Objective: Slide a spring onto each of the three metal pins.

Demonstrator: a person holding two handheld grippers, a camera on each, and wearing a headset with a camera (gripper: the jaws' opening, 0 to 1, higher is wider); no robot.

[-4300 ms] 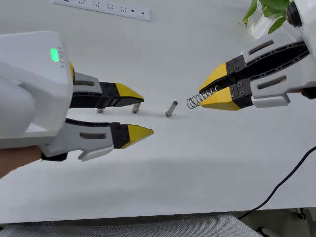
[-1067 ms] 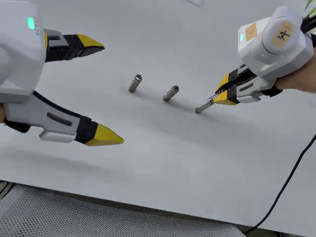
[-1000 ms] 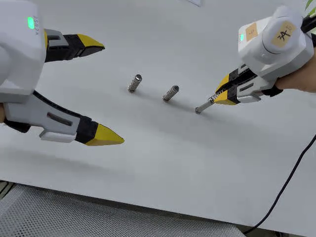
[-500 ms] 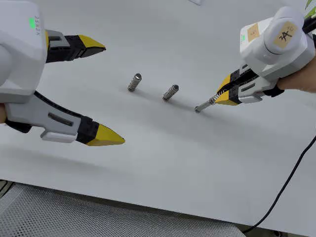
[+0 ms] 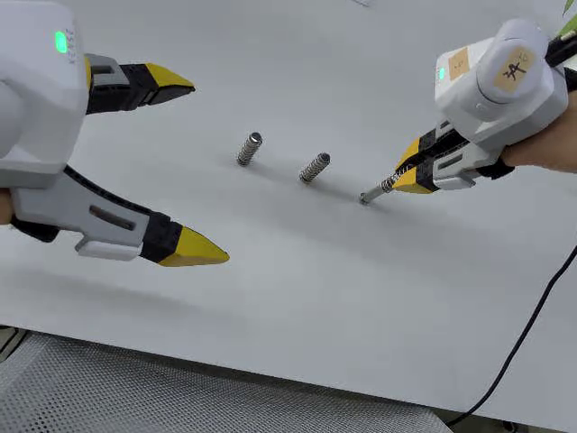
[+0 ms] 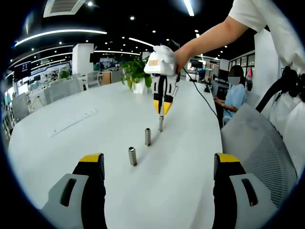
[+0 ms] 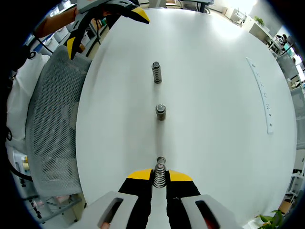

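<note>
We cannot see the back end of the spring [image 7: 159, 175]. It is tucked between the tips of the right gripper [image 5: 406, 179], which pinches it tight. Its front end meets the top of the last pin [image 5: 369, 195], but we cannot tell how far on it is. We count three pins in a row on the white table [image 5: 297, 289]. The middle pin [image 5: 315, 168] and far pin [image 5: 250, 148] each wear one spring. The left gripper [image 5: 211, 172] hangs wide apart, holding nothing, and its body is cut off at the edge.
</note>
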